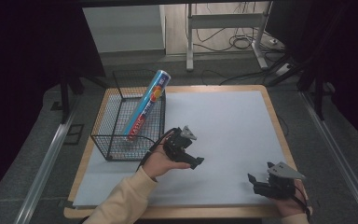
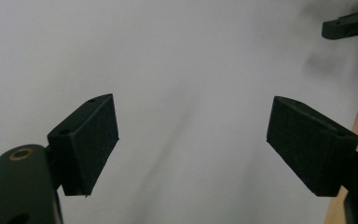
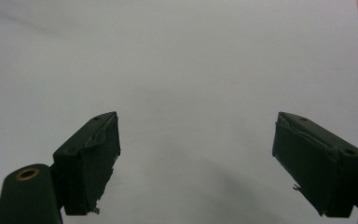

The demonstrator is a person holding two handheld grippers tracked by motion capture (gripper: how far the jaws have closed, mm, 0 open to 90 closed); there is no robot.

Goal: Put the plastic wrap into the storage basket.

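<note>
Right gripper [image 1: 261, 181]: held low at the near right corner of the wooden-edged surface [image 1: 276, 122], over the pale grey sheet [image 1: 223, 130] that covers it. Jaws stand wide apart with nothing between them; the right gripper view shows bare sheet past both black pads [image 3: 93, 161].

Left gripper [image 1: 192, 158]: in the person's left hand [image 1: 161, 161], cream sleeve [image 1: 121, 203] coming in from the bottom edge, just right of the basket. Jaws also spread wide and empty; the left gripper view shows grey sheet between the pads [image 2: 91, 140] and the tip of the other gripper at top right.

Black wire-mesh rectangular basket [image 1: 105, 133]: sits at the left side of the surface. A blue cylindrical tube with red lettering and a silver cap [image 1: 147, 105] stands inside it, tilted, upper end leaning over the far right rim.

Beyond the surface: grey floor, white metal table legs [image 1: 189, 42], loose cables [image 1: 242, 42].
</note>
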